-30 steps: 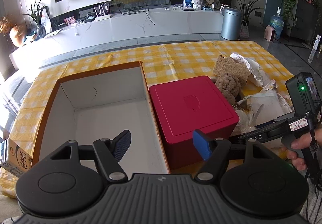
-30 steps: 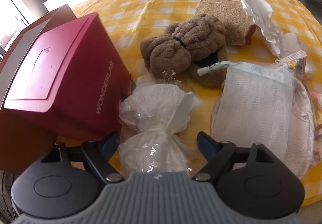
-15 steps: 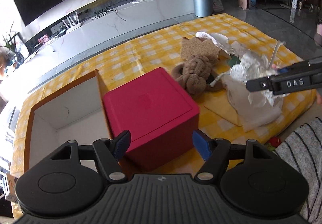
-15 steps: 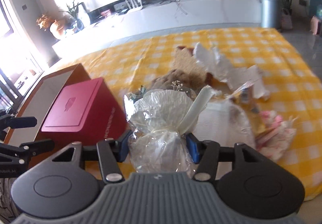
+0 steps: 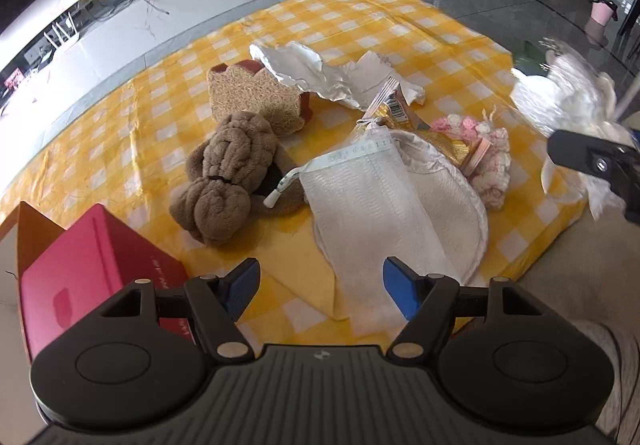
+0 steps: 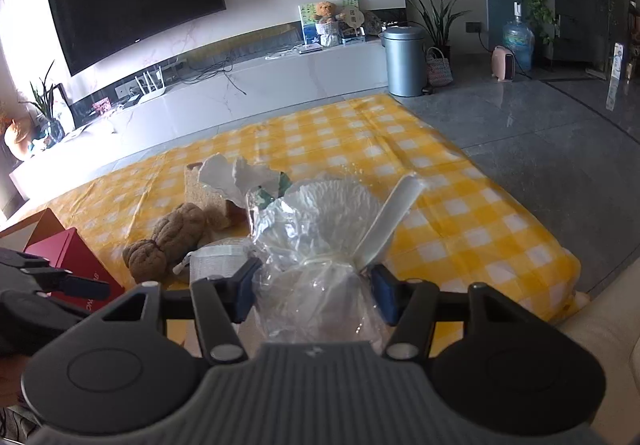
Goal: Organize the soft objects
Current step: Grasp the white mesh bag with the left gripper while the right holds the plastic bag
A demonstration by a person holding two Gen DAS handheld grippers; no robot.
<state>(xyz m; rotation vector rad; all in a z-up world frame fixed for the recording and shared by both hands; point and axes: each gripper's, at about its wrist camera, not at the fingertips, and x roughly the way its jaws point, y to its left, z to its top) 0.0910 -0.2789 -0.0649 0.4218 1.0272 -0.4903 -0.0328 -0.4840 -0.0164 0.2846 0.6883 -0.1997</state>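
Clear plastic crinkles between the closed blue pads of the right gripper [image 6: 314, 291], which clamps the tied cellophane bundle [image 6: 316, 245] up off the yellow checked tablecloth [image 6: 460, 213]. Below lie the brown plush toy [image 5: 224, 181], white mesh pouch [image 5: 368, 197] and red box [image 5: 88, 277]. Nothing sits between the spread fingers of the left gripper [image 5: 320, 285].

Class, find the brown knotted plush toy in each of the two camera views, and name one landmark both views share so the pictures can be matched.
Left wrist view: the brown knotted plush toy lies left of centre on the yellow checked cloth.
Right wrist view: the same toy lies lower left, left of the wrapped bundle in the right gripper.
Shared landmark: the red box, left of the toy in both views.
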